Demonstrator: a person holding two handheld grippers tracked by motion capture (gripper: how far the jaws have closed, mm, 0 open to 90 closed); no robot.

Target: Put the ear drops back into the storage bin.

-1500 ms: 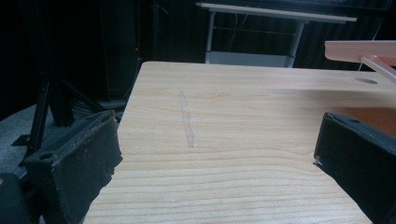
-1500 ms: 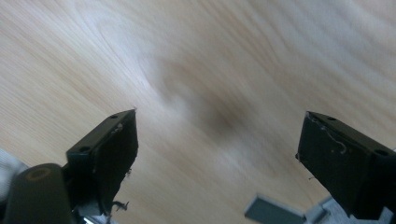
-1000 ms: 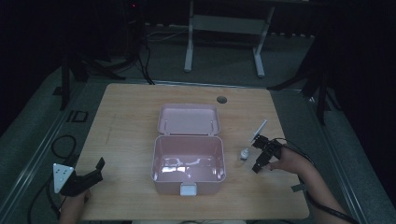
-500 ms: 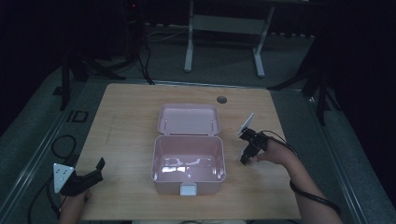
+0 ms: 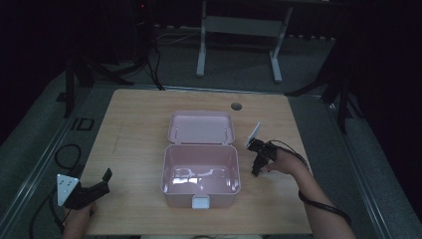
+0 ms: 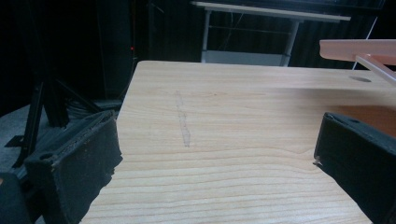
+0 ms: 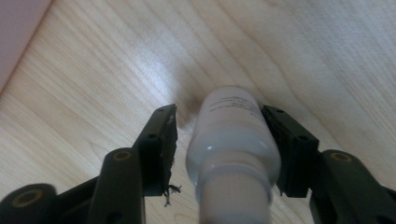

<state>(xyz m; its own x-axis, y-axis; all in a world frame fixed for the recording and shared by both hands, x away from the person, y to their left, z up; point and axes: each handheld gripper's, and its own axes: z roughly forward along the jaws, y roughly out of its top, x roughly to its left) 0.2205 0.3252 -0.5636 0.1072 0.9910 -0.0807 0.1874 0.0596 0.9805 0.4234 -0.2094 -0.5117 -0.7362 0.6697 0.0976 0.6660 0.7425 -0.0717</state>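
right gripper [image 7: 219,149] fingers just closing around white bottle [image 7: 231,135].

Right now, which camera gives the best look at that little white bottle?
The right gripper view: the white bottle sits close up between the right gripper's jaws. In the high view that gripper covers it. The left gripper view looks across the table elsewhere.
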